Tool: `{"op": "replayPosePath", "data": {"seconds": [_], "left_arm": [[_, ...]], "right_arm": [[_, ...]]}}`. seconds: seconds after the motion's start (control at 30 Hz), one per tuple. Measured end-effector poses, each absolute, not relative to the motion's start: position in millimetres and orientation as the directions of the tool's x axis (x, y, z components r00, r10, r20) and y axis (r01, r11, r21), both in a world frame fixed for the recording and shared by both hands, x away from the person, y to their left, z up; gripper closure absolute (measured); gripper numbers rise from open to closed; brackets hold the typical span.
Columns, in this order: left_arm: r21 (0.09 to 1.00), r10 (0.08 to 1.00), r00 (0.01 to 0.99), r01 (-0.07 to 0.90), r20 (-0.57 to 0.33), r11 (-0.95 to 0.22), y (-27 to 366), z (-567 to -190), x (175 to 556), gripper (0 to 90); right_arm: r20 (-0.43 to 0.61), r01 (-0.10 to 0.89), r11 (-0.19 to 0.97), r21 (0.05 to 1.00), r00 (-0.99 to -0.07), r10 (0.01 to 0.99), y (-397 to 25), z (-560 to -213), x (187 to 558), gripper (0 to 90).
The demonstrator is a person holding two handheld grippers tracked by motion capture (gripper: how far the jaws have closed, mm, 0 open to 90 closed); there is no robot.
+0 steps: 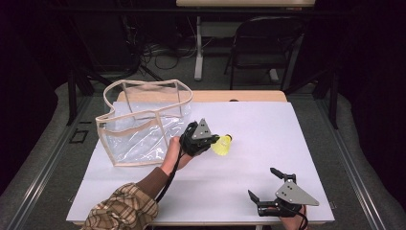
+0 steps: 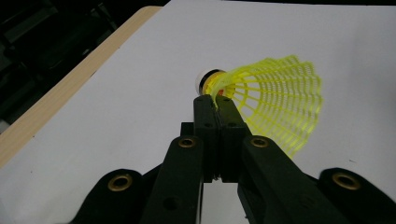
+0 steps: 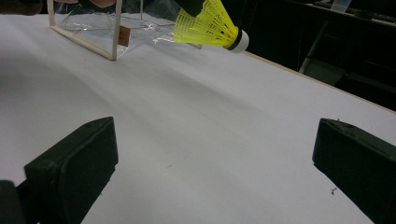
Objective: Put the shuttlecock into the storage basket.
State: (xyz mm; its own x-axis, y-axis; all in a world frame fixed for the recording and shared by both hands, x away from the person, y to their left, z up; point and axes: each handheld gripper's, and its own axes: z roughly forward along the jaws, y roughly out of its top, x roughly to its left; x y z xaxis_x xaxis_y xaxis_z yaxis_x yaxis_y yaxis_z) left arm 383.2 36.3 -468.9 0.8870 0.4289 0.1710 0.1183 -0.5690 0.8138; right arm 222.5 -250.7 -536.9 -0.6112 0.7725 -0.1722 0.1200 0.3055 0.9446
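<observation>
Held aloft just above the white counter (image 1: 249, 182): a neon-yellow plastic shuttlecock (image 1: 223, 145) with a flared mesh skirt and a rounded white cork tip ringed by a thin dark-and-orange band. Skirt built of fine ribs crossed by thin rings, an open lattice, translucent and glossy in the left gripper view (image 2: 280, 102). Pinched at the rim of the skirt's narrow end by the left claw (image 1: 213, 140), black jaws pressed together on the yellow ribs, cork tip pointing away from the hand. Seen from the right gripper view as tilted, tip (image 3: 240, 41) lower and off to the right, skirt widening up into the black claw above.

Just beside the left hand (image 1: 173, 152), toward the counter's far left: a clear soft-vinyl pouch bag (image 1: 143, 122) edged in beige fabric trim, boxy, standing open-topped, its walls wrinkled and shiny; a small brown tag on one seam, possibly a label, too small to read. Plaid flannel sleeve (image 1: 122, 211) on the left forearm.

Near the counter's front right edge: the right claw (image 1: 265, 184), matte black with a grey three-cornered plate, jaws spread wide and holding nothing, well apart from the shuttlecock. Counter surface matt white, smooth, with a pale wood border at the far edge.
</observation>
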Motion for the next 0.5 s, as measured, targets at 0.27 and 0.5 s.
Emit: {"op": "replayPosePath", "data": {"seconds": [0.27, 0.5], "left_arm": [[0.818, 0.426, 0.885, 0.101, 0.185, -0.566, 35, -453, 385, 89.4], [0.819, 0.426, 0.884, 0.095, 0.193, -0.566, 35, -442, 388, 89.4]], "right_arm": [[-0.172, 0.118, 0.304, 0.945, -0.611, 0.772, -250, -538, 222, 0.0], [-0.162, 0.128, 0.298, 0.946, -0.610, 0.776, -251, -537, 222, 0.0]]}}
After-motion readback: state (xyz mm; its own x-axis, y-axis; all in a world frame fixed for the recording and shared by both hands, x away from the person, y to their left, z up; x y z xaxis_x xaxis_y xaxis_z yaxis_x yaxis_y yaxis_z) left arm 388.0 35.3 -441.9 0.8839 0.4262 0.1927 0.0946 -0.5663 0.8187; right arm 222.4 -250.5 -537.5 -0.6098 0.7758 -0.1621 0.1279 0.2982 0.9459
